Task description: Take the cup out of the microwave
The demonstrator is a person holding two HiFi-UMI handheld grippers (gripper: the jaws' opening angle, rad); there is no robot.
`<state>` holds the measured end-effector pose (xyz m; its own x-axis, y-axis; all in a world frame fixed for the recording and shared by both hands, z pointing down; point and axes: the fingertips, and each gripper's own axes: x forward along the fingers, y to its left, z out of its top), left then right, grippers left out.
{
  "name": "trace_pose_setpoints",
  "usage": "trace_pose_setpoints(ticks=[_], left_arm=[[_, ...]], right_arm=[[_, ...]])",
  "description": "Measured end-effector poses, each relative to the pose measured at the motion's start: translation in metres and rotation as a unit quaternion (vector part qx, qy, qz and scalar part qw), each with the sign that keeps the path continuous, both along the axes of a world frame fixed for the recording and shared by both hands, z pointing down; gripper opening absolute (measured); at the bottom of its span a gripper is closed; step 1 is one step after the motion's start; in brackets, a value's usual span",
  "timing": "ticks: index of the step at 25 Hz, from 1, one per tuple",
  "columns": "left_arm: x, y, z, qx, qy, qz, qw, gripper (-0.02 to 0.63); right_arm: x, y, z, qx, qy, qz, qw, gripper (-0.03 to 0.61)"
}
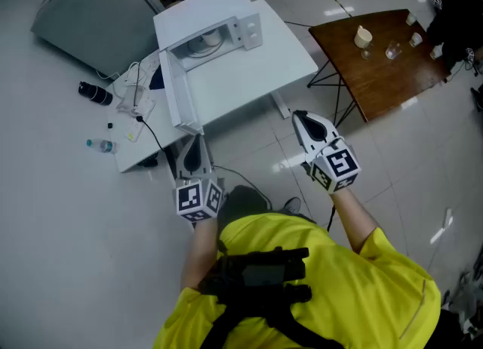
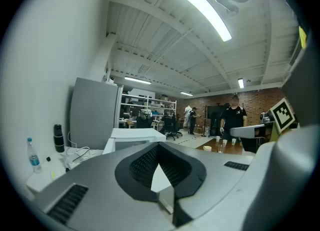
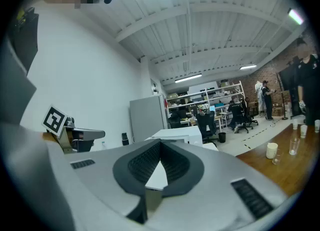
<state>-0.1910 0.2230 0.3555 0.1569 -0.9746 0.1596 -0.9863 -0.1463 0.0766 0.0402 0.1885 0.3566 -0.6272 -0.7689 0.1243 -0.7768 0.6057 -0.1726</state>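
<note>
A white microwave (image 1: pixel 215 26) stands at the back of a white table (image 1: pixel 249 75), its door (image 1: pixel 179 94) swung open toward the left. Inside the cavity shows a pale round shape (image 1: pixel 207 38); I cannot tell whether it is the cup. My left gripper (image 1: pixel 193 143) hovers short of the table's near edge, below the open door, shut and empty. My right gripper (image 1: pixel 300 118) is level with it off the table's right front corner, also shut with nothing in it. Both gripper views look over closed jaws toward the microwave (image 2: pixel 132 137) (image 3: pixel 182 136) some way ahead.
A brown wooden table (image 1: pixel 392 75) with a cream cup (image 1: pixel 364 36) and small glasses stands to the right. A grey cabinet (image 1: pixel 90 7) is at the back left. A black bottle (image 1: pixel 96 93), a water bottle (image 1: pixel 102 145) and cables (image 1: pixel 136 94) lie on a low white shelf at the left.
</note>
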Motion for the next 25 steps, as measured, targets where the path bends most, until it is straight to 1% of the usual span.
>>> trace_pose_setpoints(ticks=[3,6,10,15,18,20,21,22,23,24,25], left_arm=[[0.022,-0.041,0.011,0.000,-0.007,0.018,0.9998,-0.008],[0.027,-0.090,0.027,0.002,0.006,0.021,0.9998,-0.008],[0.017,-0.160,0.046,0.011,0.020,0.018,0.9996,-0.008],[0.011,-0.233,0.074,0.001,0.026,0.027,0.9993,-0.008],[0.005,-0.283,0.097,0.003,0.018,0.029,0.9994,-0.008],[-0.004,-0.322,0.122,0.000,0.018,0.015,0.9997,-0.008],[-0.008,-0.343,0.138,-0.006,0.018,0.009,0.9998,0.020],[-0.011,-0.365,0.158,-0.019,0.017,0.005,0.9997,0.195],[-0.014,-0.386,0.180,-0.038,0.014,0.003,0.9992,0.339],[-0.018,-0.408,0.202,-0.056,0.010,0.000,0.9984,0.362],[-0.023,-0.432,0.221,-0.067,0.005,-0.004,0.9978,0.370]], right_arm=[[0.016,-0.031,0.010,-0.007,0.000,0.004,1.000,0.005],[0.020,-0.069,0.019,-0.007,0.002,0.001,1.000,0.005],[0.005,-0.130,0.019,0.009,-0.001,-0.013,1.000,0.005],[-0.014,-0.200,0.022,0.012,0.015,-0.030,0.999,0.005],[-0.024,-0.241,0.040,-0.003,0.009,-0.032,0.999,0.005],[-0.032,-0.262,0.056,-0.018,0.002,-0.039,0.999,0.005],[-0.037,-0.270,0.065,-0.024,0.002,-0.048,0.999,0.005],[-0.042,-0.277,0.076,-0.033,0.000,-0.059,0.998,0.005],[-0.046,-0.283,0.090,-0.045,-0.003,-0.071,0.996,0.005],[-0.049,-0.289,0.104,-0.059,-0.008,-0.082,0.995,0.005],[-0.049,-0.296,0.117,-0.069,-0.010,-0.088,0.994,0.005]])
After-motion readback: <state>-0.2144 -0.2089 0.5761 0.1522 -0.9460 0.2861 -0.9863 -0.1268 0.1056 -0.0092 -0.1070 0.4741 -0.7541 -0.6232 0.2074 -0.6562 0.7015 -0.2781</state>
